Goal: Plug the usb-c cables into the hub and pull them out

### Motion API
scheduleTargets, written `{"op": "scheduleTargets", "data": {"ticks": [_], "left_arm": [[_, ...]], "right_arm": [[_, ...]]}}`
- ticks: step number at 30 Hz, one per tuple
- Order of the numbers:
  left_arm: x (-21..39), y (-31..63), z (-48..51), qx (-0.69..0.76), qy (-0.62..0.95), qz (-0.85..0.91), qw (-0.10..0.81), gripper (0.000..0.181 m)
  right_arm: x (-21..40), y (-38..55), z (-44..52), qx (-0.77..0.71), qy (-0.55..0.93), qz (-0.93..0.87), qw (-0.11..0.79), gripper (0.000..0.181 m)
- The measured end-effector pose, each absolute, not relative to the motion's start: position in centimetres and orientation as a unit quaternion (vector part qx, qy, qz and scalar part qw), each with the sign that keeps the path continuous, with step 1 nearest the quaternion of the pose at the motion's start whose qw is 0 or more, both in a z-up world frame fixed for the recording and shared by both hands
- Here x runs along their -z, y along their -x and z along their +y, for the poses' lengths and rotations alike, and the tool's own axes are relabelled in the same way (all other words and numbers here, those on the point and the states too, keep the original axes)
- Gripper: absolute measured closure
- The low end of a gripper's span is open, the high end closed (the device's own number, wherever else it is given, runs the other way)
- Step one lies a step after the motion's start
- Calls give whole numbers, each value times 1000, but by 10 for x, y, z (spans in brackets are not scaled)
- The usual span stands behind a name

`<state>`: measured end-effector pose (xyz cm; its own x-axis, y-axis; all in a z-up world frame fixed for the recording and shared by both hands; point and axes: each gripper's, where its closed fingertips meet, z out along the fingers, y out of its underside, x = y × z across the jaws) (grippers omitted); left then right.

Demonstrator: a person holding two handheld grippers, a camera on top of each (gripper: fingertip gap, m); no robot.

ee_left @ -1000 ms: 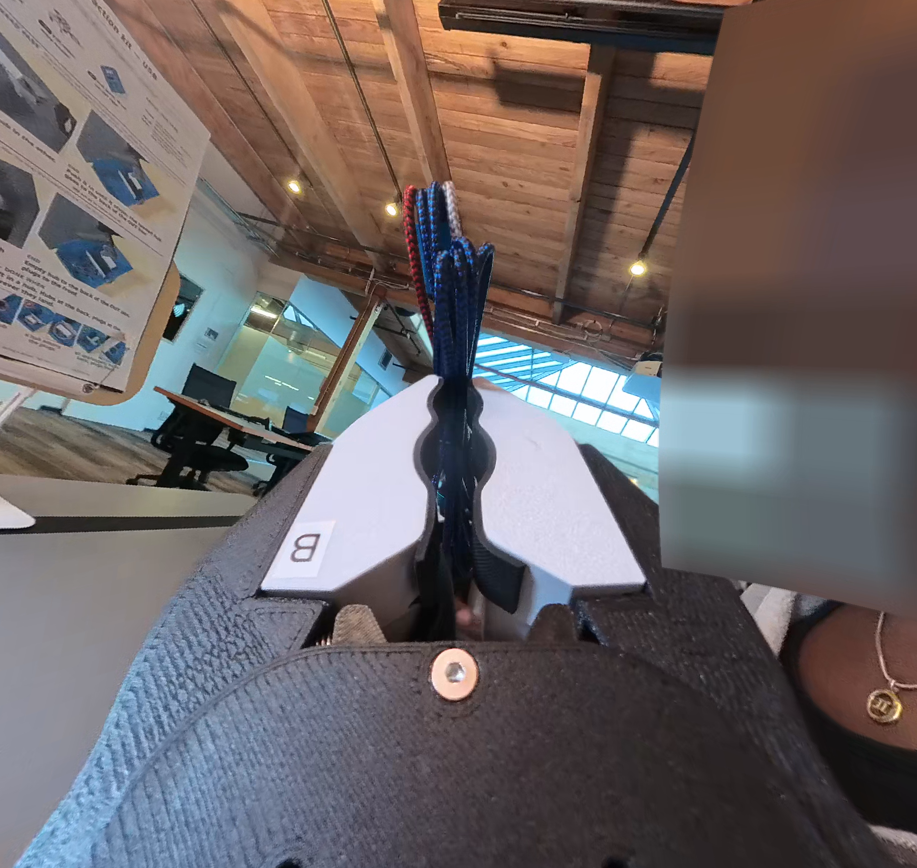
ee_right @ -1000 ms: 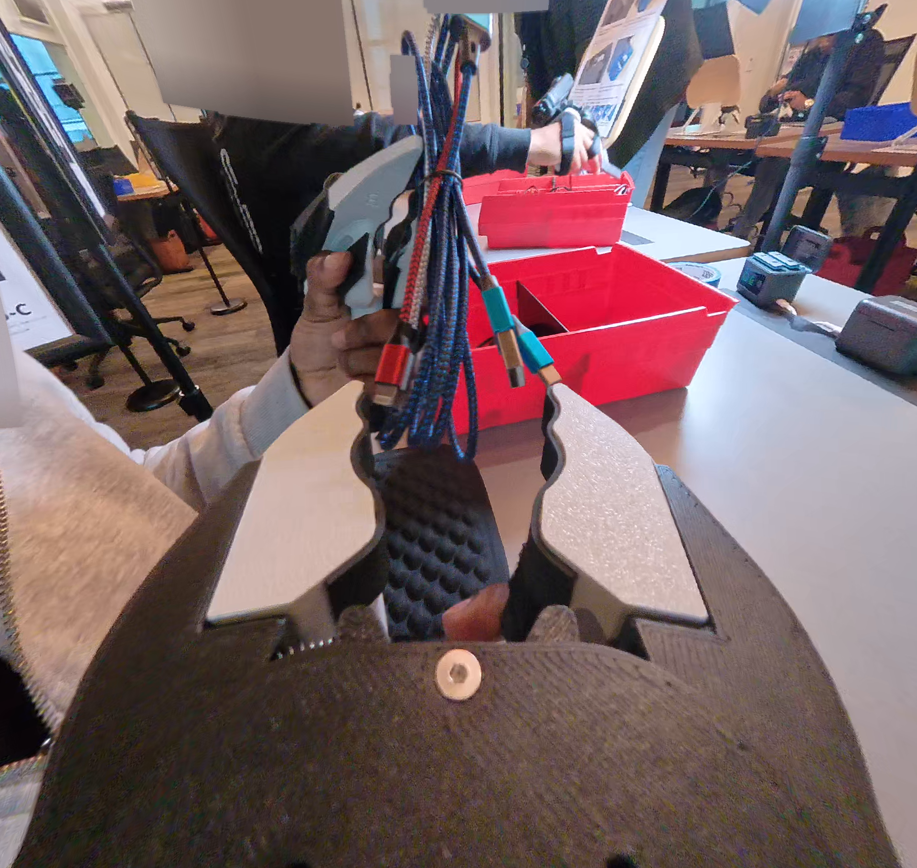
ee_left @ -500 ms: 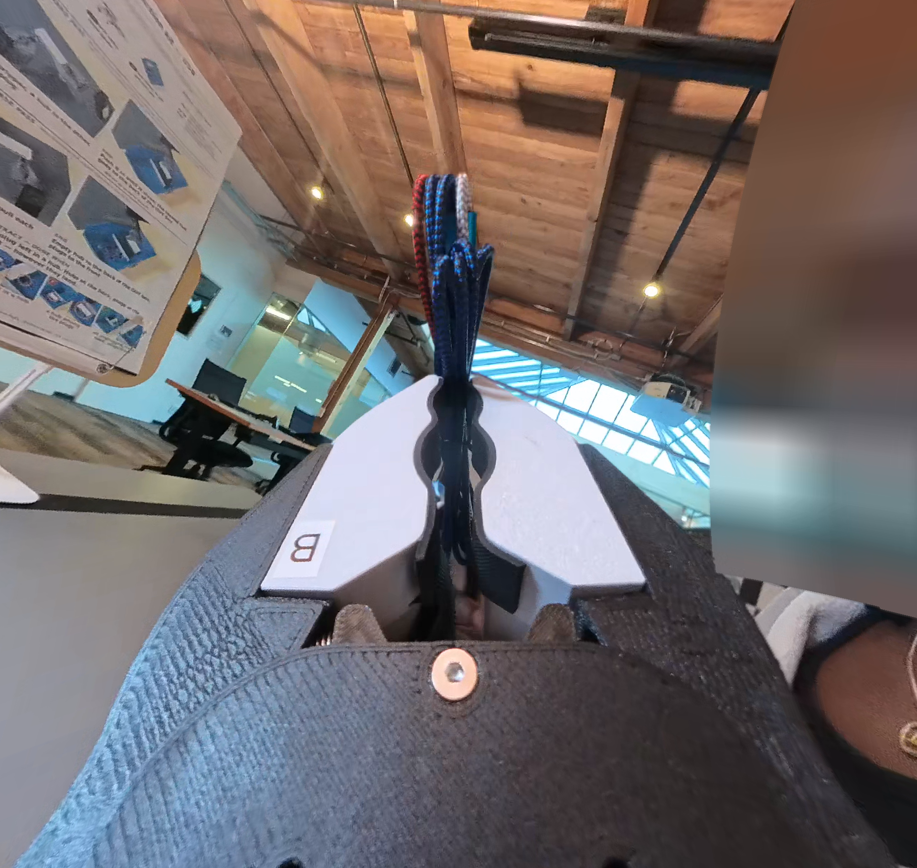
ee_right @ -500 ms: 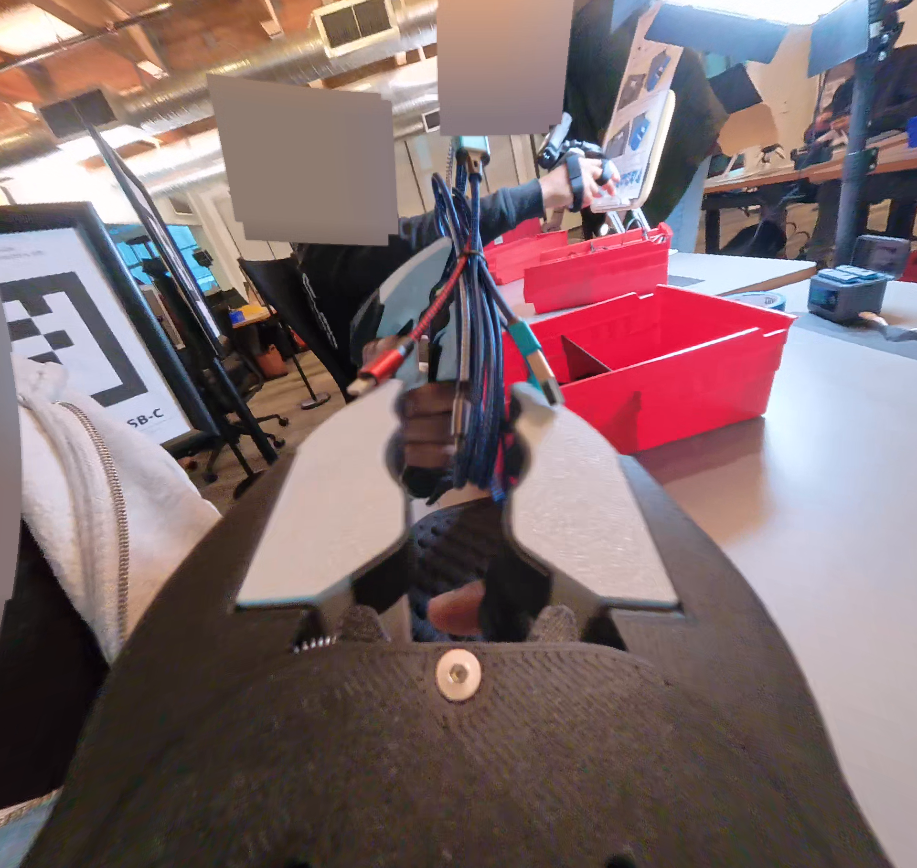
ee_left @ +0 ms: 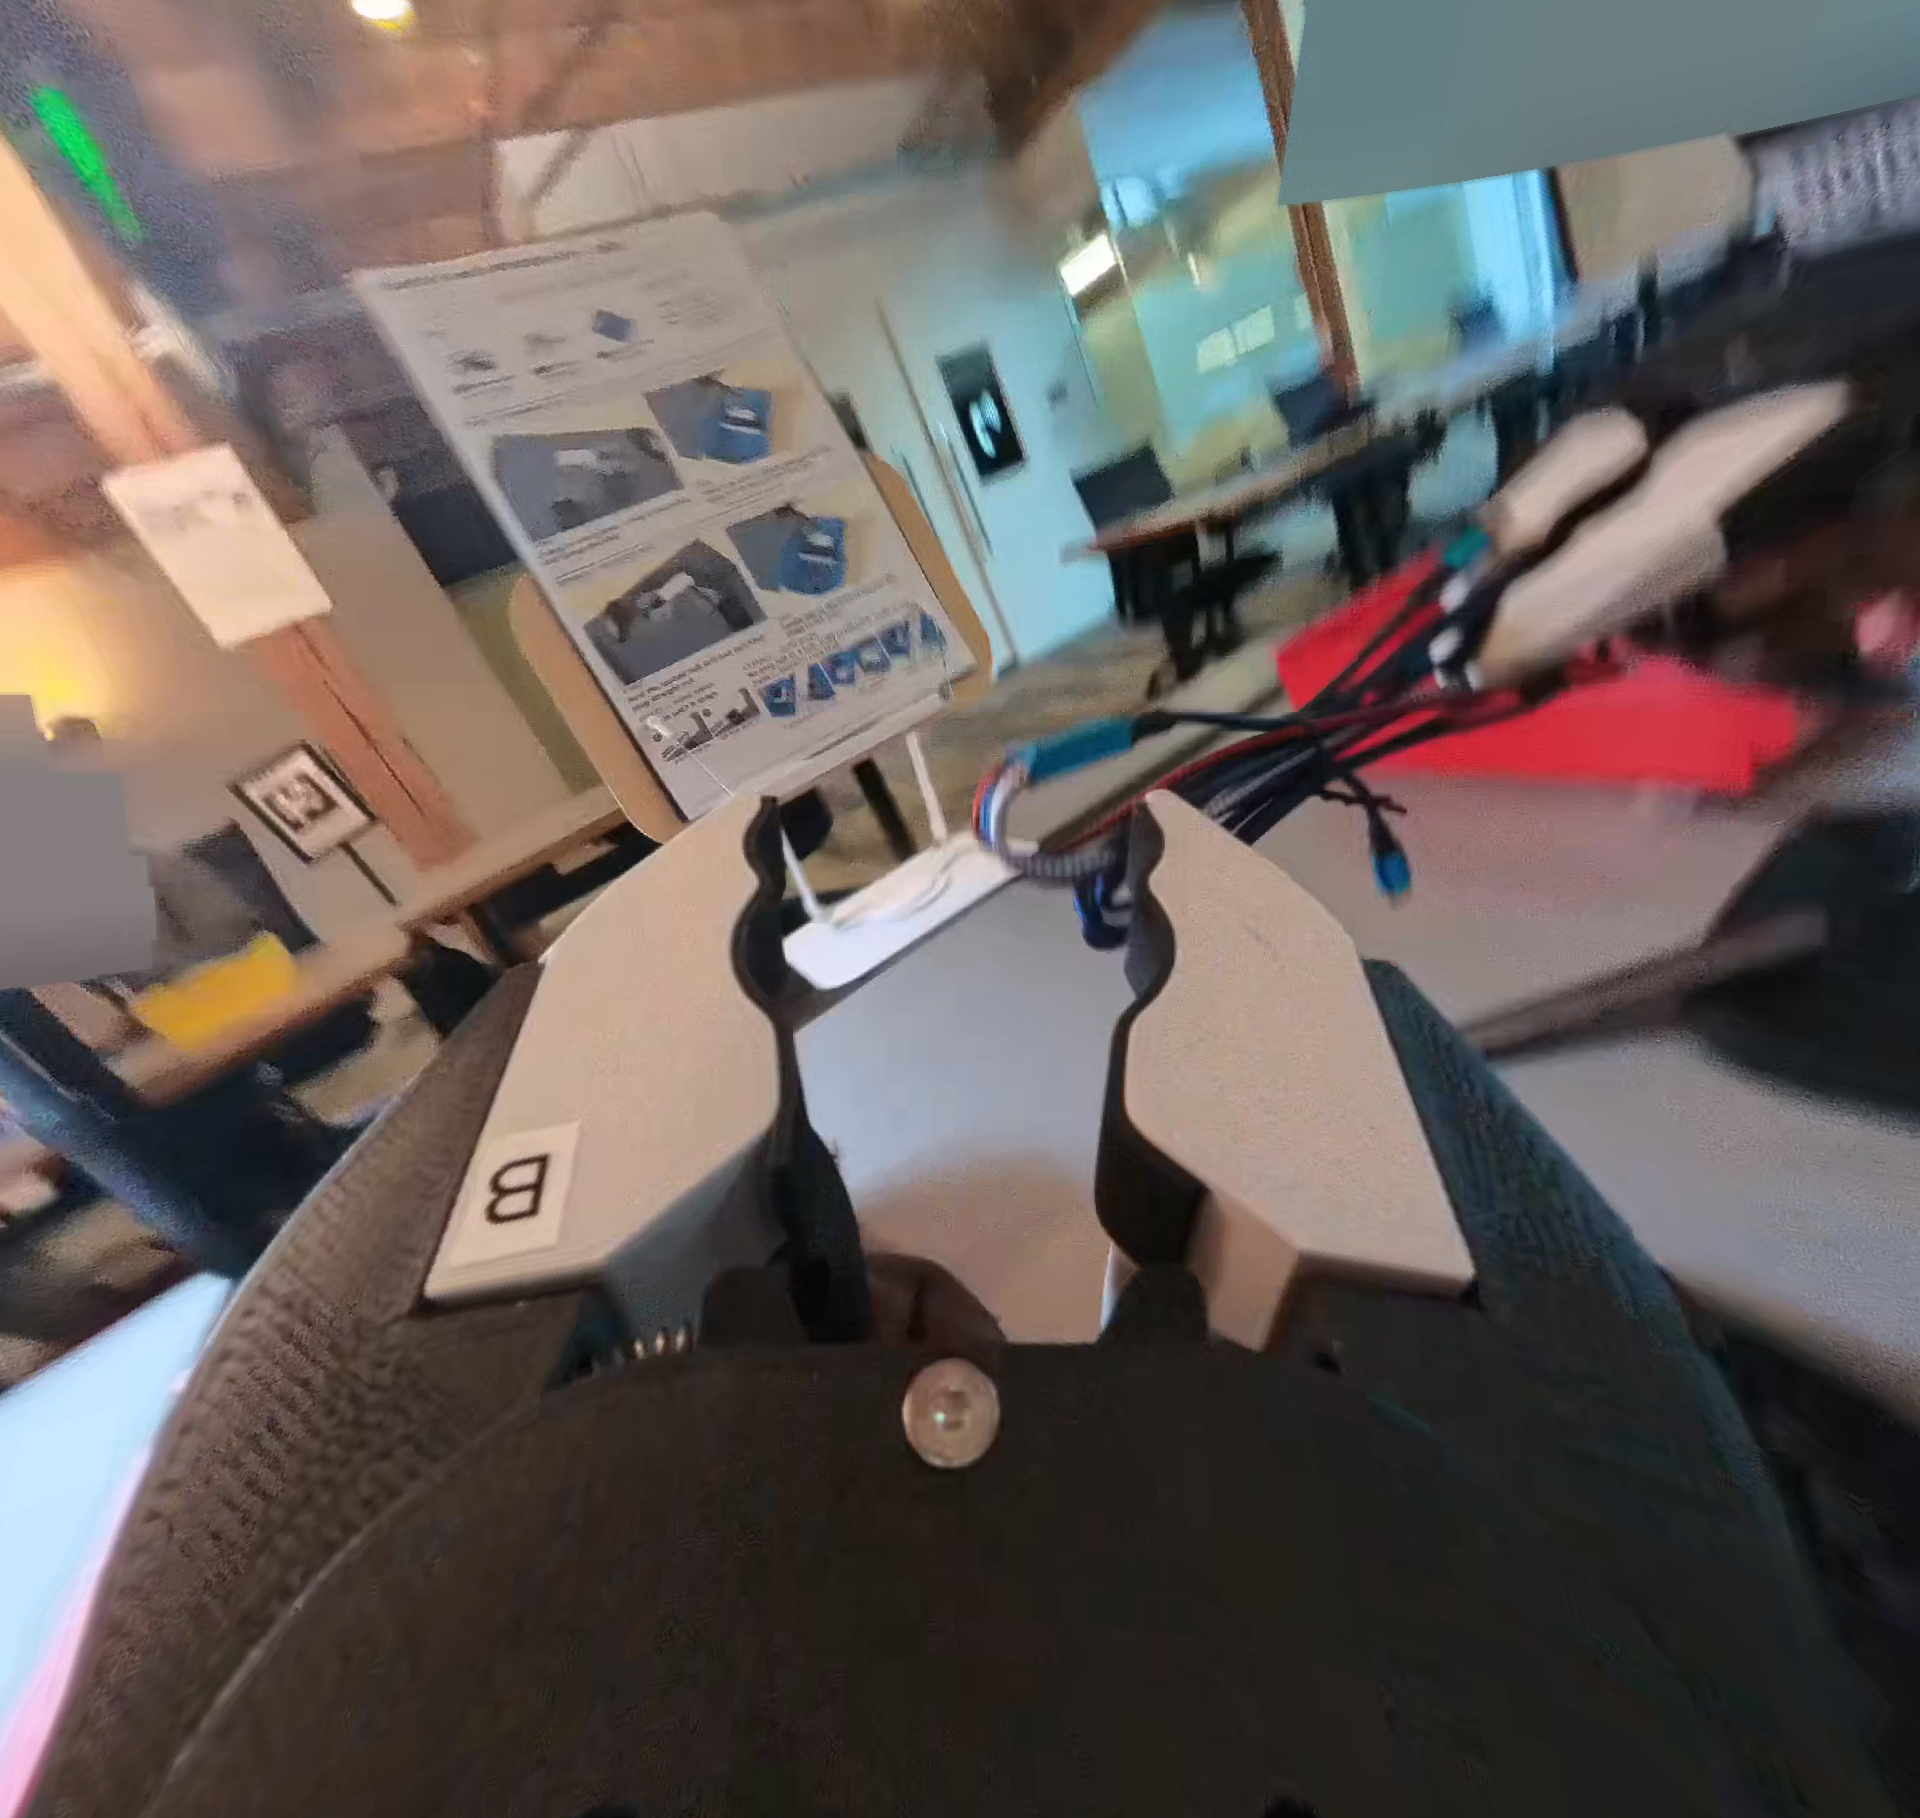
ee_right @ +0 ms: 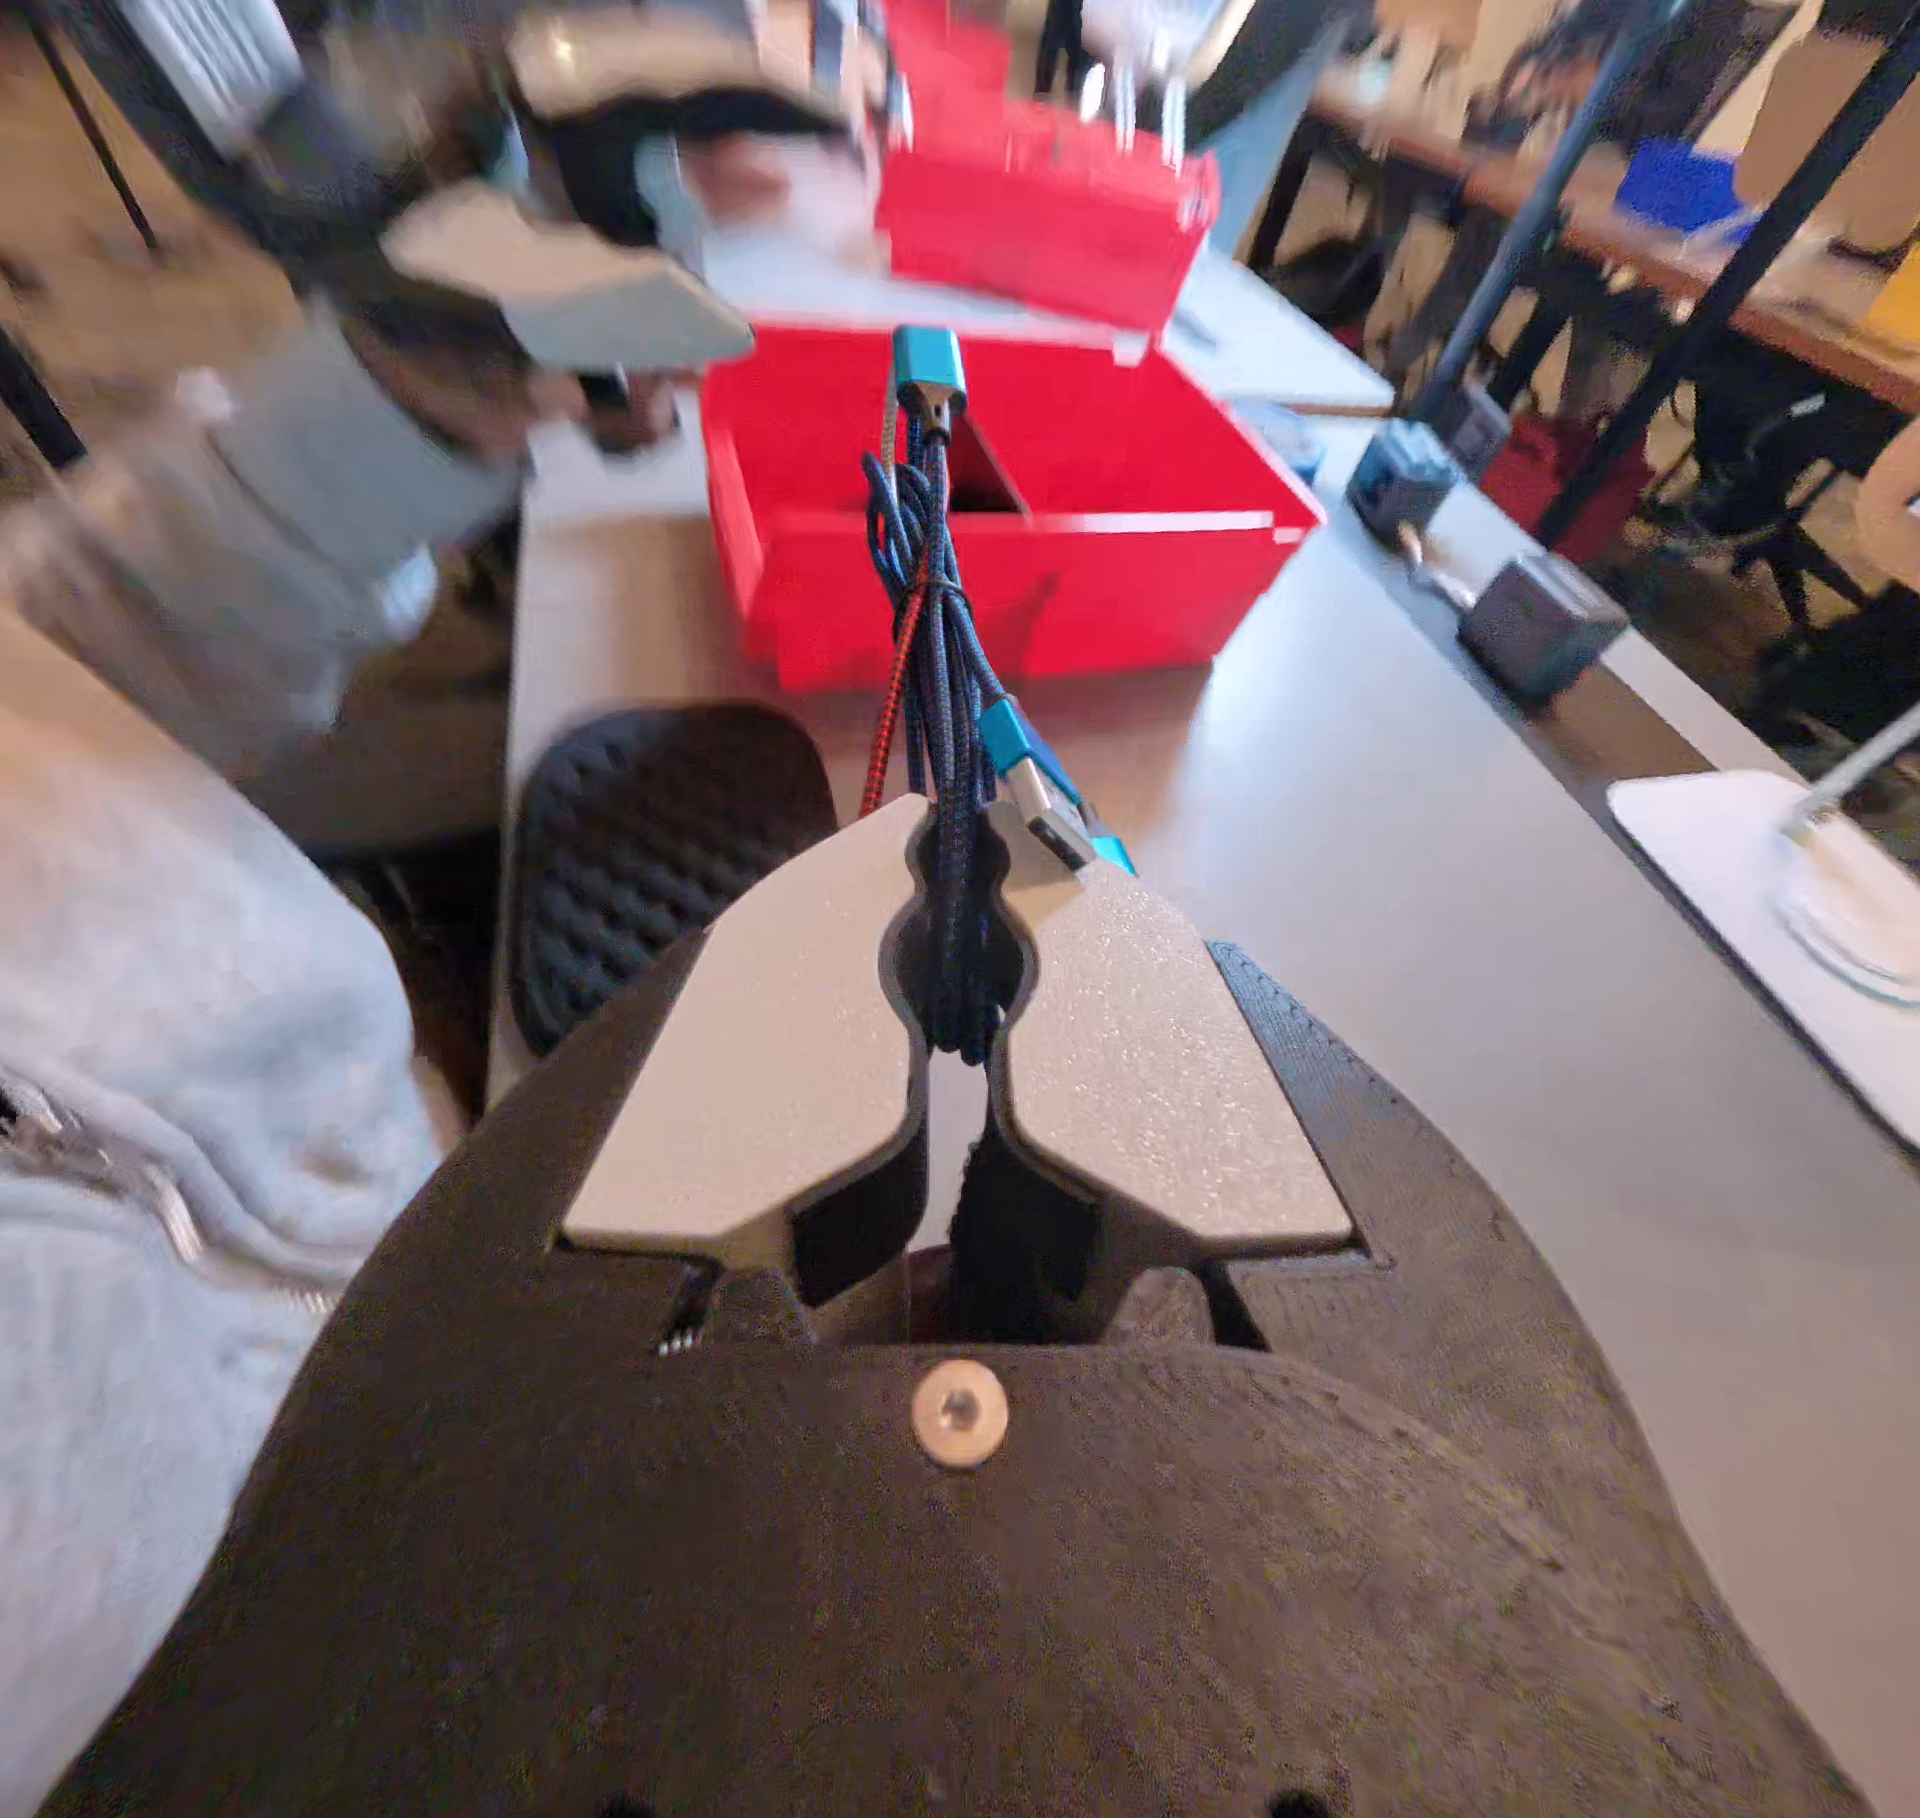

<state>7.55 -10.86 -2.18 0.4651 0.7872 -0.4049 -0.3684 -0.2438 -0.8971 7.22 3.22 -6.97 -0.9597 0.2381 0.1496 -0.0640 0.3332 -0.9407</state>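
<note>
A bundle of braided USB-C cables (ee_right: 935, 625), blue, black and red with teal and red plugs, is clamped in my right gripper (ee_right: 958, 823), which is shut on it above the grey table (ee_right: 1403, 989). A teal plug (ee_right: 928, 366) sticks out at the bundle's far end. My left gripper (ee_left: 961, 812) is open and empty. In the left wrist view the bundle (ee_left: 1247, 760) hangs to the right of it from the right gripper (ee_left: 1491, 573). The left gripper's fingers (ee_right: 582, 288) show blurred at the upper left of the right wrist view. I see no hub.
A red divided bin (ee_right: 1039, 605) stands on the table behind the cables, with another red bin (ee_right: 1039, 210) farther back. A black textured pad (ee_right: 665, 833) lies at left. Grey boxes (ee_right: 1538, 625) and a white stand base (ee_right: 1766, 895) are at right. A poster board (ee_left: 675, 521) stands ahead.
My left gripper has let go of the cable bundle, opened and swung down and away. My right gripper has shut on the bundle and now holds it alone.
</note>
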Motion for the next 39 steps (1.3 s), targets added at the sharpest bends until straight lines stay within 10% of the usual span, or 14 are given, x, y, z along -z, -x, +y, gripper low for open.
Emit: {"op": "scheduleTargets", "data": {"ticks": [8,11,16,21,27,39], "left_arm": [[108,-90,-19,-405,842,25,355,117],[126,-77,-23,-433,852,40,292,154],[123,-92,-17,-310,867,-16,389,168],[107,-91,-31,-68,850,-120,508,169],[99,-96,-34,189,819,-157,519,169],[86,-117,-19,315,781,-129,524,168]], "right_arm": [[93,-101,15,-470,-43,-874,116,177],[86,-108,13,-503,-33,-861,68,177],[53,-104,15,-612,-24,-789,48,155],[36,-86,39,-620,-112,-734,254,109],[53,-103,36,-469,-315,-665,488,132],[69,-123,22,-399,-475,-594,513,153]]}}
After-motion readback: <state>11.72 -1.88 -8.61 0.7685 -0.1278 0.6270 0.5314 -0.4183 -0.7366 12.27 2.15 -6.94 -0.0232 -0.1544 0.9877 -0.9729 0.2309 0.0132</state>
